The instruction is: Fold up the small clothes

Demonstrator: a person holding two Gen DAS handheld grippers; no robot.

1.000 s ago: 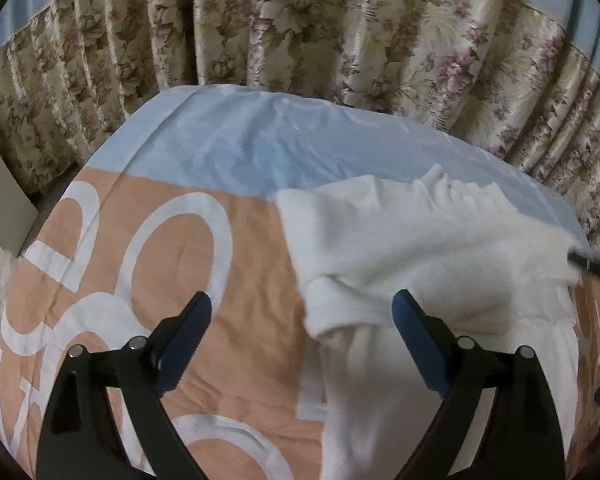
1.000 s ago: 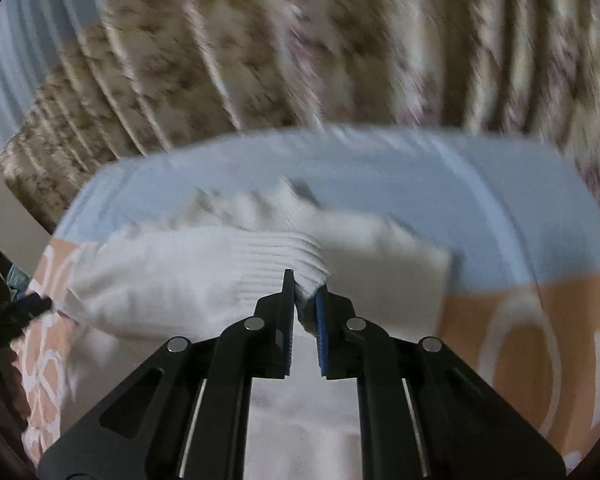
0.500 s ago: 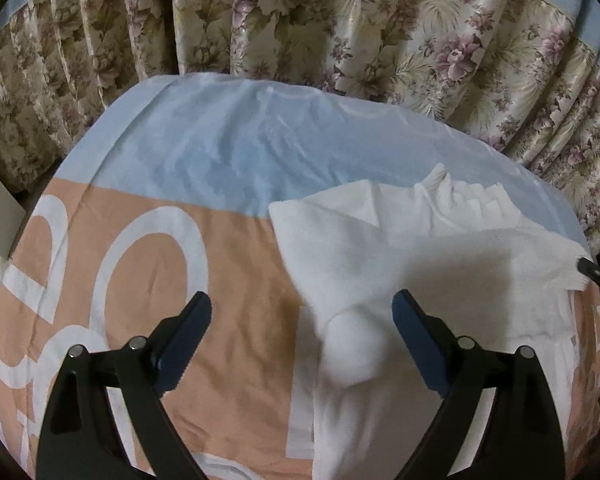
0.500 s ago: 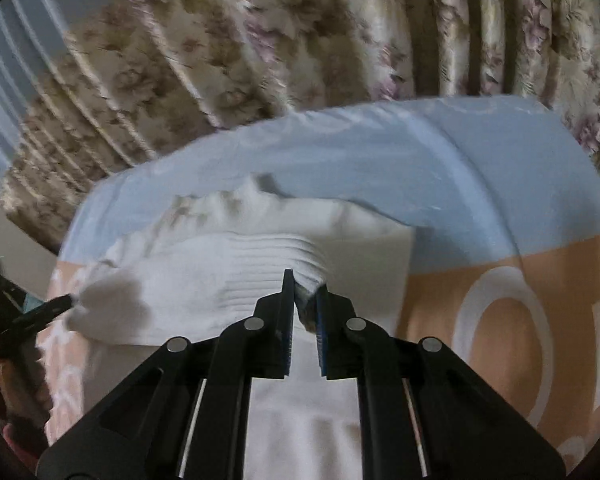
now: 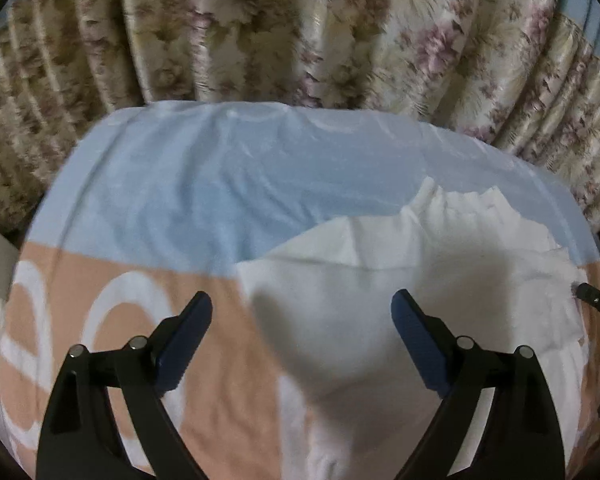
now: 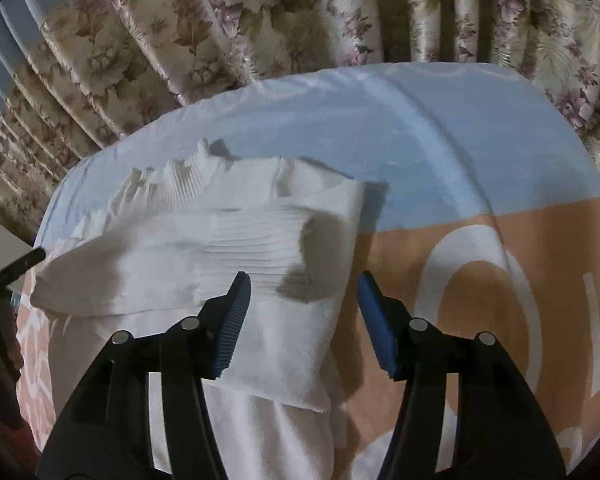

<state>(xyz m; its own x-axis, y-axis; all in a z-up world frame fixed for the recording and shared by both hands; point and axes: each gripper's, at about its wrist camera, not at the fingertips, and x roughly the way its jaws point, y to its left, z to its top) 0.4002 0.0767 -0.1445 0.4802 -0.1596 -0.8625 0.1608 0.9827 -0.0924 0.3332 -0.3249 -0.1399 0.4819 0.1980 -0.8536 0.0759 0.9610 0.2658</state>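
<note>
Lying on the bed in front of you, the white sweater [image 6: 236, 248] sits across the line where the cover's light blue band [image 6: 440, 148] meets its peach part with white lettering [image 6: 480, 280]. One ribbed sleeve [image 6: 204, 256] is folded across the body, its cuff end just ahead of your right gripper [image 6: 304, 312], whose blue-padded fingers [image 6: 232, 320] stand wide apart and hold nothing. Your left gripper [image 5: 302, 344] is spread open too, empty, hovering above the sweater's [image 5: 400, 292] left edge, with one finger over the peach cover [image 5: 220, 360] and the other over the white knit. The ribbed collar [image 6: 188, 184] is bunched up at the far side, toward the floral curtain [image 6: 300, 16] that hangs behind the bed.
</note>
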